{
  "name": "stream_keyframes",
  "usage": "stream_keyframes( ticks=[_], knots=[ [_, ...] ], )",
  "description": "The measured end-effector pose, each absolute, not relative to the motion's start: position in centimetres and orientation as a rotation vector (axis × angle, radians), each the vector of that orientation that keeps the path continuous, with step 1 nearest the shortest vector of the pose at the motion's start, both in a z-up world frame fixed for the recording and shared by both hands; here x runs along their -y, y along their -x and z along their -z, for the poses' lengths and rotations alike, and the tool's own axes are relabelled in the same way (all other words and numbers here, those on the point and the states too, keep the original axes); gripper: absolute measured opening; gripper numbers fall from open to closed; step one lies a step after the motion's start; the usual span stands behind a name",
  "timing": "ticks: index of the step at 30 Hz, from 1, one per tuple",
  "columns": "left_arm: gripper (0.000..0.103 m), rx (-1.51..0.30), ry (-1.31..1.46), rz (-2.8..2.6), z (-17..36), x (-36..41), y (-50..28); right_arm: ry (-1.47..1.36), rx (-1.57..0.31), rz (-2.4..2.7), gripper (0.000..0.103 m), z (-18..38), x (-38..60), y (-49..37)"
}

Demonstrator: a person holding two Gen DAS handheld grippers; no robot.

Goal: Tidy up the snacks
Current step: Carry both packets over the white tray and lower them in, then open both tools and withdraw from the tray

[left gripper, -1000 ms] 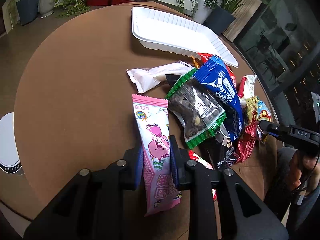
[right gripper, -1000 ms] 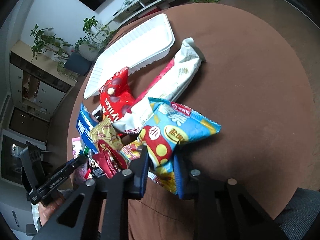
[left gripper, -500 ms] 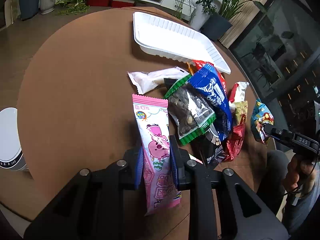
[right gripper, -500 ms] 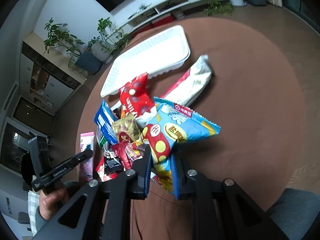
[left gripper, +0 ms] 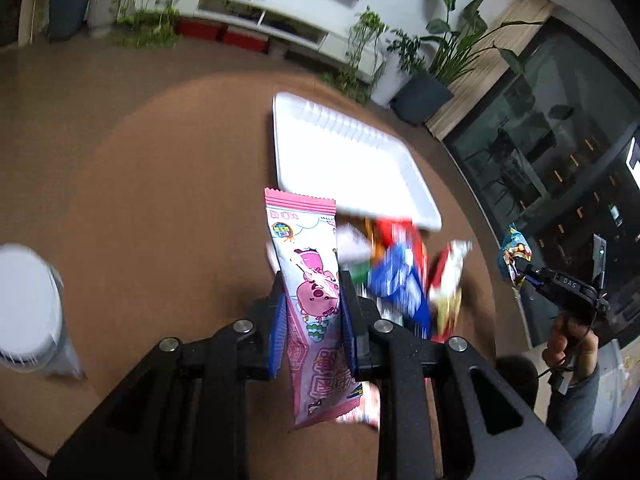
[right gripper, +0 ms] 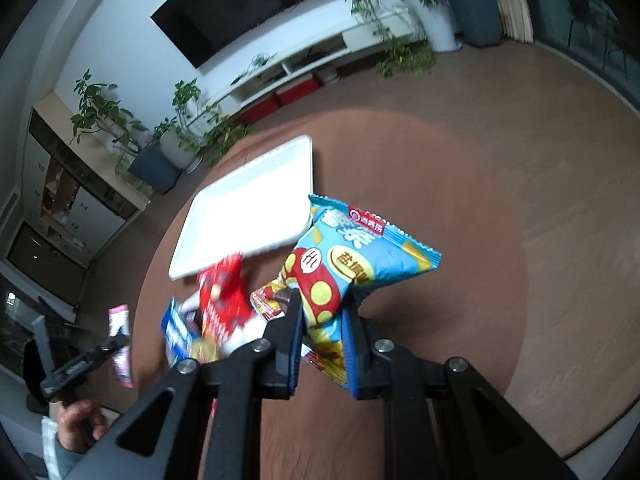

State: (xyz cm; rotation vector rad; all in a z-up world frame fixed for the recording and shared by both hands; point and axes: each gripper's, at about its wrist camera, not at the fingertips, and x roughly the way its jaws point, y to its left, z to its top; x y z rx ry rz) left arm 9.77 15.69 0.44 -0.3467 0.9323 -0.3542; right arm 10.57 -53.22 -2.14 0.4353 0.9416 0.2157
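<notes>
My left gripper is shut on a long pink snack packet with a pig print and holds it high above the round brown table. My right gripper is shut on a light-blue snack bag with a red mushroom print, also lifted off the table. A white empty tray lies at the far side; it also shows in the right wrist view. A pile of mixed snack packets lies just in front of the tray, blurred.
A white round object sits off the table's left edge. Potted plants and a low white cabinet stand behind the table. Dark glass panels are at the right.
Both grippers have risen well above the table with their packets. The pile and tray now look smaller and farther below.
</notes>
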Motion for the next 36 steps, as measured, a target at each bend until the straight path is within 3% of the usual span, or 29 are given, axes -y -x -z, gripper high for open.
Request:
stream_keyframes(
  ticks=[6, 11, 25, 36],
  knots=[
    [0.021, -0.866, 0.235, 0.368, -5.2, -14.1, -18.3, -0.324, -0.888, -0.317, 0.019, -0.5, 49.6, -17.2],
    [0.021, -0.893, 0.162, 0.387, -6.0, -11.1, -24.6, -0.209, -0.899, -0.403, 0.019, -0.7, 44.8, -22.4],
    [0.021, -1.089, 0.097, 0.383, 5.5, -4.9, -31.8, -0.048, -1.094, -0.450, 0.019, 6.7, 40.5, -29.3],
    [0.022, -1.130, 0.026, 0.351, 9.0, -0.7, -34.2, -0.025, -1.120, -0.452, 0.019, 8.3, 40.7, -29.2]
  ],
)
